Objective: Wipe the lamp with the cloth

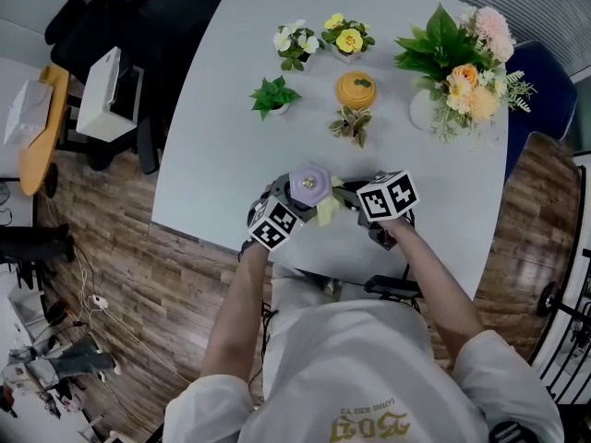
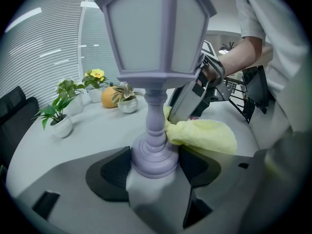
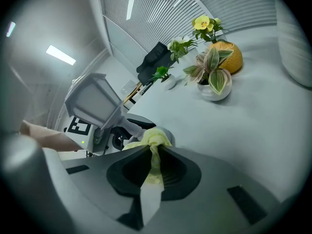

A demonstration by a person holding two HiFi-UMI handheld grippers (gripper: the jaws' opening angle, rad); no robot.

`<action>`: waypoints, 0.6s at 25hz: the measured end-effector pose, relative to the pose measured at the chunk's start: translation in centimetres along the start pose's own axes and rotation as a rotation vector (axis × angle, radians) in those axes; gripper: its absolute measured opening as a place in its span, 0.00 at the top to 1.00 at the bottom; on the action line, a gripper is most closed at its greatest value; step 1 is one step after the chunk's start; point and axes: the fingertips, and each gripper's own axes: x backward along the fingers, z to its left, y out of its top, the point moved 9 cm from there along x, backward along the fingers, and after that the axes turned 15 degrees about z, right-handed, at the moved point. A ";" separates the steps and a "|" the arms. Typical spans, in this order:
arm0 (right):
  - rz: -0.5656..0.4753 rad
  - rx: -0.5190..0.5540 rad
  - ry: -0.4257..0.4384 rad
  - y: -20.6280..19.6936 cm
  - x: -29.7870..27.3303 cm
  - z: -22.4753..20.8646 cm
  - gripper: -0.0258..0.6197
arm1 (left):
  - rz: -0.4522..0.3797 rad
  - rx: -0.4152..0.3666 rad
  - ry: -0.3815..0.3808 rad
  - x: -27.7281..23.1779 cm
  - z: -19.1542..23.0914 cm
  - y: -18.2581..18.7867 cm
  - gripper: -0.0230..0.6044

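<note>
A lavender lantern-shaped lamp (image 1: 310, 185) stands at the near edge of the white table (image 1: 212, 137). My left gripper (image 2: 155, 167) is shut on the lamp (image 2: 155, 82) at its round base. A yellow cloth (image 2: 204, 134) is pressed against the lamp's stem just above the base, on its right side. My right gripper (image 3: 152, 165) is shut on the cloth (image 3: 152, 139), which bunches out past its jaws against the lamp (image 3: 97, 104). In the head view the cloth (image 1: 329, 207) shows between the two marker cubes.
Small potted plants (image 1: 273, 96), a yellow-flowered pot (image 1: 347, 39), an orange gourd-shaped pot (image 1: 355, 89) and a large bouquet (image 1: 462, 63) stand farther back on the table. A dark chair (image 1: 138, 17) is at the far left.
</note>
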 end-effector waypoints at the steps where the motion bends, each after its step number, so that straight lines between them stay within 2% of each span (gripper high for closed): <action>1: 0.004 0.002 0.002 -0.2 -0.1 0.1 0.89 | 0.001 0.001 -0.001 0.0 0.0 0.0 0.48; 9: 0.053 0.052 0.005 -0.7 -0.5 1.1 0.89 | 0.000 0.000 0.002 -0.1 0.0 -0.1 0.48; 15: 0.030 0.094 -0.037 -0.7 0.8 2.0 0.89 | 0.007 0.009 0.013 0.0 0.0 -0.1 0.48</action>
